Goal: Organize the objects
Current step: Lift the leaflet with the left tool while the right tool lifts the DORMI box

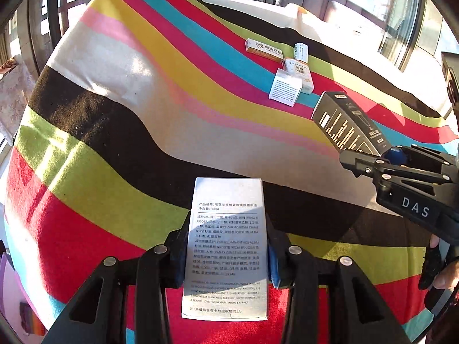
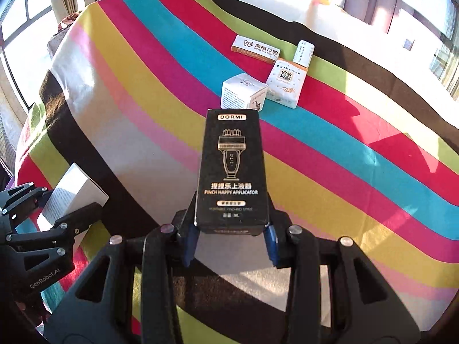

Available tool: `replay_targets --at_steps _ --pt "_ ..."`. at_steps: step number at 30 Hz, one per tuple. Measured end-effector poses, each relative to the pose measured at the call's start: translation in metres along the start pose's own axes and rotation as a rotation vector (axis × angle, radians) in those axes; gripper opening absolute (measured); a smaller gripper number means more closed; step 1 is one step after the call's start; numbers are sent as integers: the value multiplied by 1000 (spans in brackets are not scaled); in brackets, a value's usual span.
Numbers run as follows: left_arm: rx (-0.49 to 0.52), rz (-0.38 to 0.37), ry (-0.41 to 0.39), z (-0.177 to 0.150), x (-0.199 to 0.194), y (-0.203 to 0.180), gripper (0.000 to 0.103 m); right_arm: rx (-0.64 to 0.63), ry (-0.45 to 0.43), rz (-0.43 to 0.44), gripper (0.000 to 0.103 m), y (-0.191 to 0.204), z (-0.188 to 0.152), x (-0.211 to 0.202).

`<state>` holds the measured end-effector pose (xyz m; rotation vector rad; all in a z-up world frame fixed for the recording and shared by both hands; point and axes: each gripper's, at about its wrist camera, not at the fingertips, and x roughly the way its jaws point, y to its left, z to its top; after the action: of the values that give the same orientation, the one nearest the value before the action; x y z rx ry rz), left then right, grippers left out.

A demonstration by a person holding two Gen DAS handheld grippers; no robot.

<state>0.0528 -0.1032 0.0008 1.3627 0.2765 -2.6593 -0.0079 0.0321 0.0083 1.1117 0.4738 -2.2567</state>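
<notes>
My left gripper (image 1: 226, 258) is shut on a tall silver-white box (image 1: 226, 246) with printed text, held above the striped cloth; the box also shows in the right wrist view (image 2: 71, 195). My right gripper (image 2: 231, 240) is shut on a black DORMI box (image 2: 232, 169), held above the cloth; the box shows at the right of the left wrist view (image 1: 348, 124). Beyond them on the cloth lies a cluster: a white cube box (image 2: 243, 91), a white and gold box (image 2: 287, 83), a small upright white box (image 2: 304, 51) and a flat dental box (image 2: 256, 48).
The table carries a multicoloured striped cloth (image 2: 358, 157). A white surface (image 2: 287, 5) with a blurred orange object lies at the back. Windows ring the room. The table edge falls off at the left.
</notes>
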Motion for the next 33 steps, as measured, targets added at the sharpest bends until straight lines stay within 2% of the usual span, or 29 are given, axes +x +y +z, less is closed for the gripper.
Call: replay_targets --at_steps 11,23,33 --pt "30 -4 -52 -13 -39 -8 43 9 -14 -16 43 -2 -11 -35" --pt "46 -32 -89 -24 -64 -10 43 101 -23 -53 43 -43 -21 -69" --pt "60 -43 -131 -35 -92 -9 43 101 -55 -85 43 -38 -29 -98"
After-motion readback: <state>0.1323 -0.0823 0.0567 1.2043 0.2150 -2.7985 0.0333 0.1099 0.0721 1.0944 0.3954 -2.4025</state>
